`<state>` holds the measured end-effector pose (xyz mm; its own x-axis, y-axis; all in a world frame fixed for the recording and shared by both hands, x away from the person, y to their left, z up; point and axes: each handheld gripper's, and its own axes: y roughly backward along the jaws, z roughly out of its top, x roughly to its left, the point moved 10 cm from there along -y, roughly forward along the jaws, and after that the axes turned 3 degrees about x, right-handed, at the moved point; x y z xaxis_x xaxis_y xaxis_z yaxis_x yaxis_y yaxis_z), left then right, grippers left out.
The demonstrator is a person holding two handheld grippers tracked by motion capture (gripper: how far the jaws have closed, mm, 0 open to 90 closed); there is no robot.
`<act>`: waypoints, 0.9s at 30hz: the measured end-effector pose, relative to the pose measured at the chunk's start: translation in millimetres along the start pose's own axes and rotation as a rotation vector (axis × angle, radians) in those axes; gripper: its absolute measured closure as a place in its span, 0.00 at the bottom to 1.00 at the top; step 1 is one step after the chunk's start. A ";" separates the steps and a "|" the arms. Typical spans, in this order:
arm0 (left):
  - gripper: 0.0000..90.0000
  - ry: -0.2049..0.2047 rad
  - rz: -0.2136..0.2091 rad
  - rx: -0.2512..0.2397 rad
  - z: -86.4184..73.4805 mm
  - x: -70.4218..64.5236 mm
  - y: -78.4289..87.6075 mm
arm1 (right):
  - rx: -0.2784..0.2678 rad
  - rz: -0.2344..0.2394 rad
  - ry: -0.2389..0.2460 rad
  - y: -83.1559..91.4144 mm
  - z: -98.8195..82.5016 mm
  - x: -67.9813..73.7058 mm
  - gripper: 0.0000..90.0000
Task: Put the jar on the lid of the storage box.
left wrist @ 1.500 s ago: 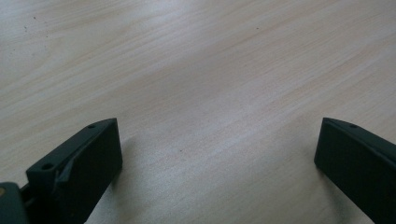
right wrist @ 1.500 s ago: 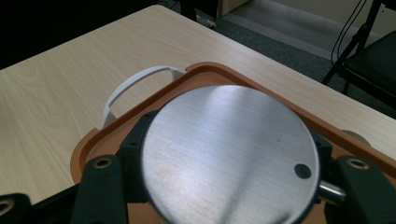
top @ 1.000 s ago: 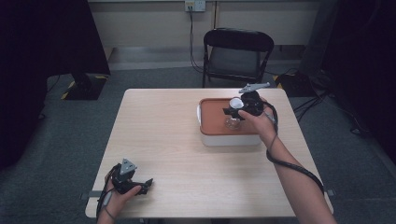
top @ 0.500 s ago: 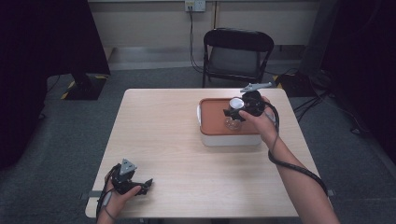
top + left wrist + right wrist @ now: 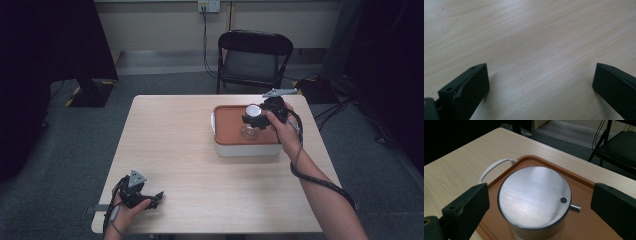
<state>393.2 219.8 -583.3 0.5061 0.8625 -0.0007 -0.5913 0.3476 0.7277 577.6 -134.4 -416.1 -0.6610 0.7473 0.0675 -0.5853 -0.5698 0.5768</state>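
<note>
A glass jar (image 5: pixel 249 131) with a round silver lid (image 5: pixel 534 195) stands upright on the orange lid (image 5: pixel 230 127) of a white box, at the table's far right. My right gripper (image 5: pixel 541 192) sits just above it (image 5: pixel 256 118). Its jaws have just been opening and now stand wide on either side of the jar lid, with a gap on both sides. My left gripper (image 5: pixel 156 196) rests on the table near the front left corner. It is open (image 5: pixel 540 75), with only bare wood between the jaws.
The white box (image 5: pixel 247 149) has a thin white handle (image 5: pixel 491 168) on its left end. The wooden table (image 5: pixel 185 145) is bare from there to the left gripper. A black folding chair (image 5: pixel 255 55) stands behind the table's far edge.
The right gripper's jaws have spread apart around the jar, and the hand has barely shifted. The left gripper has stayed where it was.
</note>
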 end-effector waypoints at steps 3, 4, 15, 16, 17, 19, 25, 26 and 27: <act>0.01 0.000 0.000 0.000 0.0 0.0 0.0 | -0.007 -0.014 0.005 3.8 0.7 -0.4 0.01; 0.01 0.000 0.000 0.000 -0.1 0.0 0.1 | -0.008 -0.018 0.007 4.6 0.5 -0.6 0.01; 0.01 0.000 0.001 0.002 -1.0 0.2 0.9 | -0.005 -0.032 0.007 9.4 -5.0 -2.0 0.02; 0.01 0.000 0.001 0.002 -1.0 0.2 0.9 | -0.006 -0.034 0.006 9.8 -5.4 -2.1 0.02; 0.01 0.000 0.001 0.001 -1.0 0.2 0.9 | -0.007 -0.035 0.007 10.2 -5.6 -2.1 0.01; 0.01 0.000 0.001 0.001 -0.9 0.2 0.9 | -0.008 -0.034 0.007 11.0 -6.3 -1.6 0.01; 0.01 0.000 0.001 0.001 -1.0 0.2 0.9 | -0.007 -0.036 0.009 11.4 -9.5 -0.8 0.02; 0.01 0.001 0.001 0.001 -0.9 0.2 0.9 | -0.007 -0.034 0.006 11.5 -10.5 -0.5 0.02; 0.01 0.001 0.001 0.001 -0.9 0.2 0.9 | -0.007 -0.034 0.006 11.5 -10.5 -0.5 0.02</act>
<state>392.2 220.6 -583.3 0.5053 0.8630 -0.0006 -0.5910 0.3465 0.7284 566.3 -145.0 -418.0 -0.6435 0.7642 0.0429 -0.6110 -0.5466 0.5726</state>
